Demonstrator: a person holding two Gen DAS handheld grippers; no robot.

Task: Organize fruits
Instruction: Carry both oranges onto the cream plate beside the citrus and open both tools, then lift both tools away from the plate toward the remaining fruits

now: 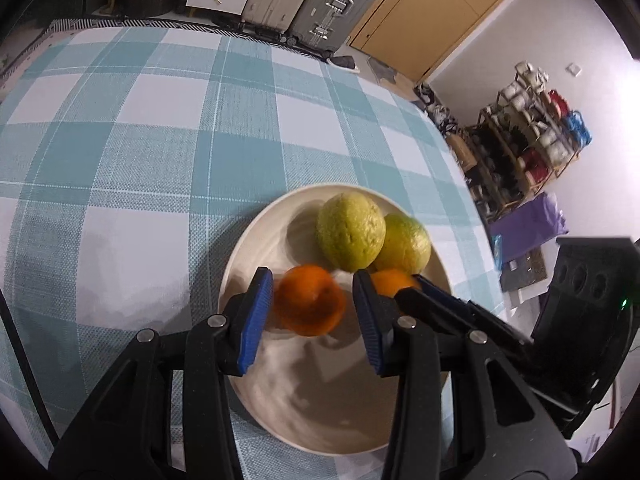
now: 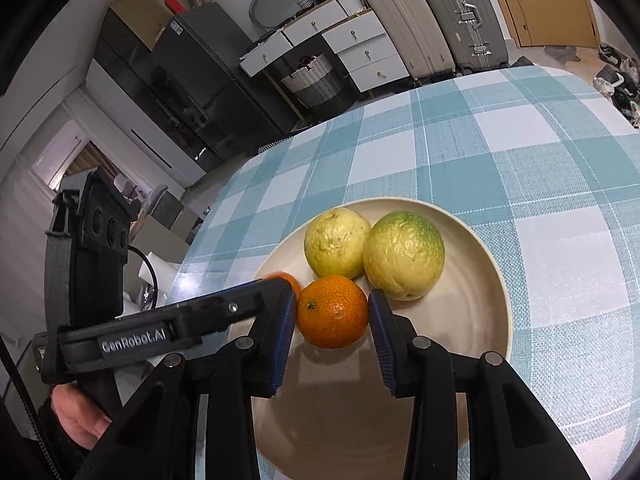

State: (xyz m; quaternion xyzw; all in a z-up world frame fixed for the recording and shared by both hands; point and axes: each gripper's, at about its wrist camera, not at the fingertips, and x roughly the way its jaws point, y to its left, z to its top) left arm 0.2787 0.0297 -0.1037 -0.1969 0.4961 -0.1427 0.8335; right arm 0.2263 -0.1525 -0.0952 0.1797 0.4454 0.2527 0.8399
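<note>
While both sit in the plate (image 2: 496, 280), my left gripper (image 1: 314, 308) brackets one orange (image 1: 310, 304), pads apart, unclenched; my right gripper (image 2: 332, 316) likewise brackets another orange (image 2: 333, 312).

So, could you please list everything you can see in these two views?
plate: one, cream, on the tablecloth
oranges: two, orange, near side of the plate
green-yellow fruits: two, far side of the plate, side by side
tablecloth: one, teal and white checks, under the plate
suitcases: two, cream and grey, beyond the table
drawer unit: one, white, beside the suitcases
left gripper: one, black with blue pads, open around one orange
right gripper: one, black with blue pads, flanking the other orange, contact unclear
</note>
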